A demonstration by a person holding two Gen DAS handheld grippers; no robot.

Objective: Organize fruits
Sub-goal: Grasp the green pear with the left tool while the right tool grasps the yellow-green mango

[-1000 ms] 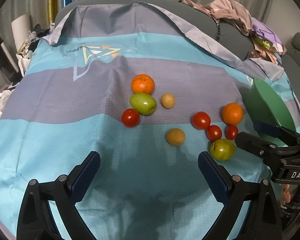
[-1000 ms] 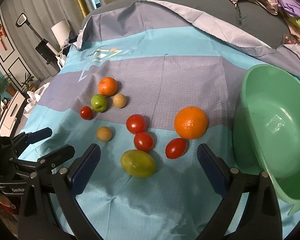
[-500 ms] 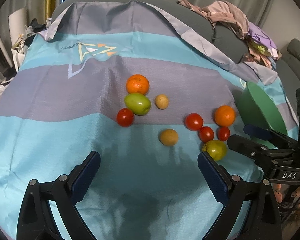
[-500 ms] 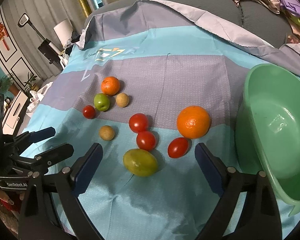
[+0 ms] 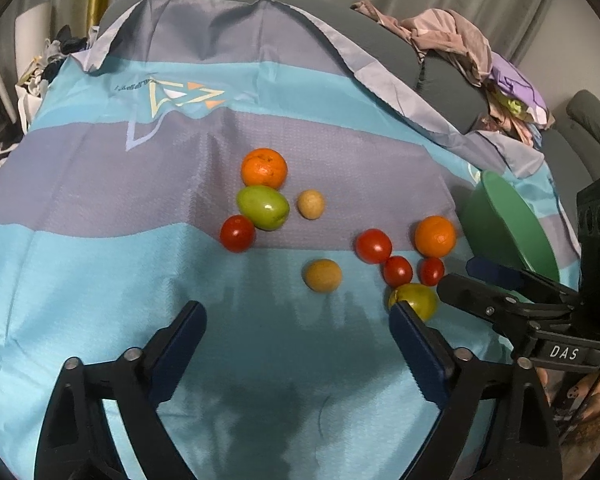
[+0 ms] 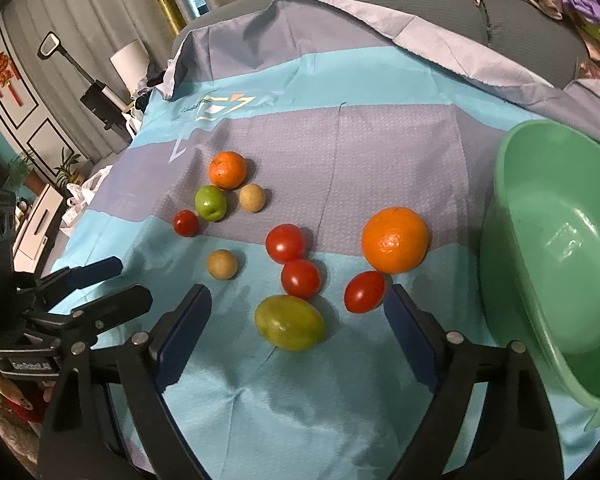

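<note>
green basin (image 6: 556,264) sits at the right edge of the striped cloth (image 6: 340,140), near an orange (image 6: 394,239). left gripper (image 5: 296,332) and right gripper (image 6: 296,312) both gape wide, holding nothing, above the scattered fruit.

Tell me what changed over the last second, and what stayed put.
Only the views shifted slightly: the right gripper edged toward the yellow-green oval fruit, and the left gripper drifted a little. Nothing was taken hold of or let go. Both grippers' fingers remain wide open, every fruit lies where it was on the blue-and-grey cloth, and the green plastic basin stays empty.
</note>
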